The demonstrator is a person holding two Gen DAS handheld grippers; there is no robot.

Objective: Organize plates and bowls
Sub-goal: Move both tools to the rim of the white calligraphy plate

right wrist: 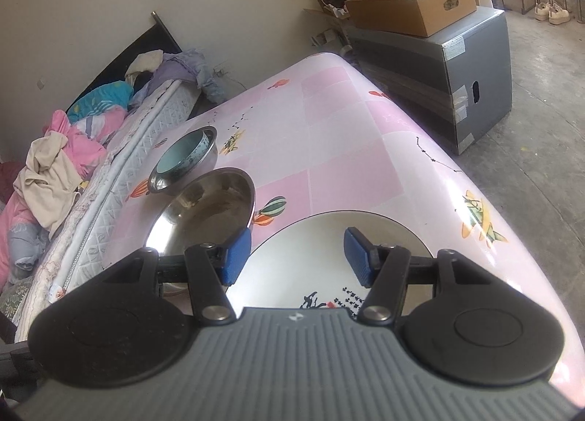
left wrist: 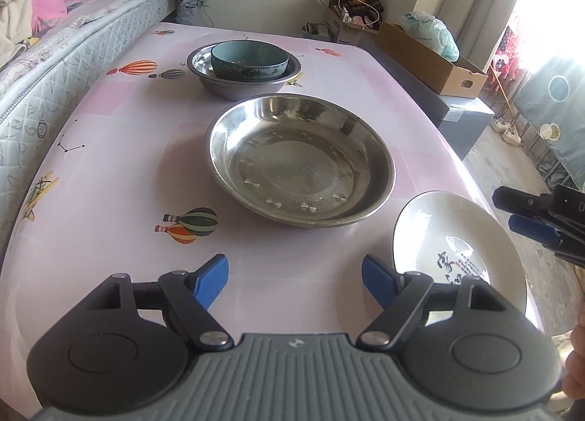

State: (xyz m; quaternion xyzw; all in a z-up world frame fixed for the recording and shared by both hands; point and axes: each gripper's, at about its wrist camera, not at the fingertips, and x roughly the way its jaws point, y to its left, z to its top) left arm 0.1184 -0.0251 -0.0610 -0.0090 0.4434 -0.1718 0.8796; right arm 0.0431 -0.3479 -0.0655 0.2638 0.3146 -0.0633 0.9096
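A large steel plate (left wrist: 299, 161) lies in the middle of the pink table (left wrist: 109, 172). Behind it a teal bowl (left wrist: 249, 60) sits inside a steel bowl (left wrist: 241, 81). A white plate with black writing (left wrist: 457, 249) lies at the table's near right edge. My left gripper (left wrist: 295, 284) is open and empty, above the table in front of the steel plate. My right gripper (right wrist: 297, 256) is open and empty, hovering over the white plate (right wrist: 329, 238); it shows at the right edge of the left view (left wrist: 530, 216). The right view also shows the steel plate (right wrist: 204, 209) and the teal bowl (right wrist: 181, 158).
A bed (left wrist: 55, 66) with heaped clothes runs along the table's left side. A grey box (right wrist: 457, 66) carrying a cardboard box (right wrist: 413, 8) stands past the table's far right. Bare floor (right wrist: 541, 128) lies to the right.
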